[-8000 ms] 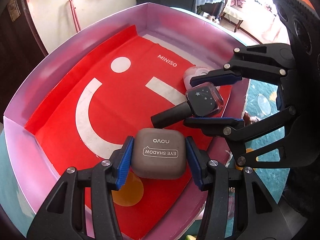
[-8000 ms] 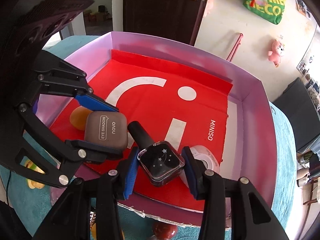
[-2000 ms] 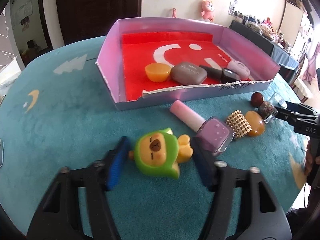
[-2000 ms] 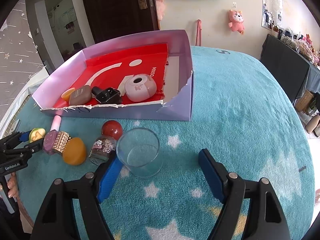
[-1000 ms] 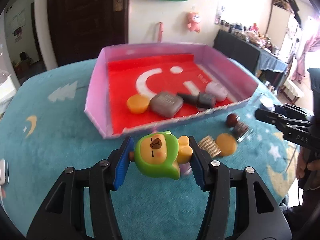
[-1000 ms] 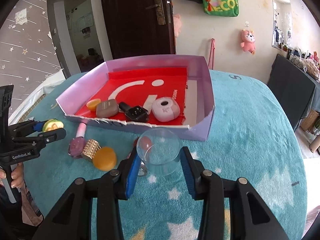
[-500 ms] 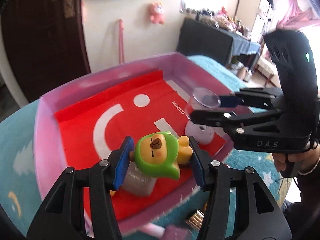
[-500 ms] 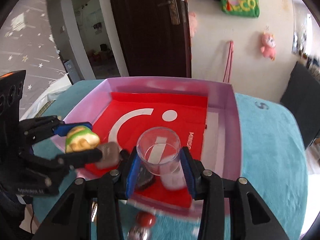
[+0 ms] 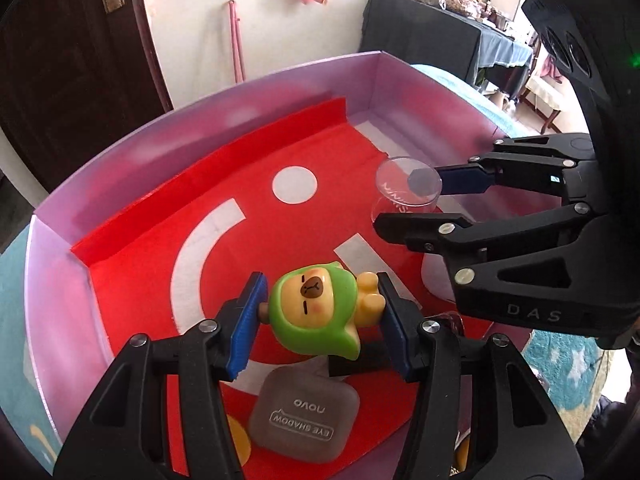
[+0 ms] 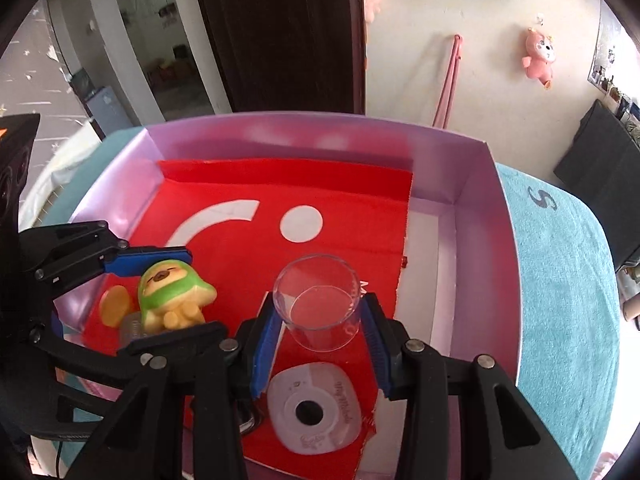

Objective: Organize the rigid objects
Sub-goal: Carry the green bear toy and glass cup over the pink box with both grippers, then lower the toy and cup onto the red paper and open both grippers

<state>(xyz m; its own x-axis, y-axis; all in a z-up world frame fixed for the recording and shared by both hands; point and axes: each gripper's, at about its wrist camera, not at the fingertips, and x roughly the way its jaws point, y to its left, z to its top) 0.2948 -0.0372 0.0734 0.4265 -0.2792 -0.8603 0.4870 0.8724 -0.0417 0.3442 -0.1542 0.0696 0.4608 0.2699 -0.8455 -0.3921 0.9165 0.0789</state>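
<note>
My left gripper (image 9: 320,320) is shut on a green-hooded bear toy (image 9: 316,308), held in the air over the red-lined pink box (image 9: 160,128). In the right wrist view the same toy (image 10: 172,292) hangs at the left between the left gripper's pads. My right gripper (image 10: 320,340) is shut on a clear glass cup (image 10: 320,300), held upright above the box's red liner; in the left wrist view the cup (image 9: 404,196) shows at the right. Both grippers point steeply down into the box, side by side.
In the box lie a grey eye-shadow case (image 9: 306,420), an orange round piece (image 10: 114,304), a pink-white round case (image 10: 316,408) and a dark bottle partly hidden under the grippers. The box stands on a teal starry cloth (image 10: 560,280). A dark door (image 10: 280,32) is behind.
Both grippers have travelled from above the cloth in front of the box to above its red liner, carrying the toy and the cup. Their grips are unchanged.
</note>
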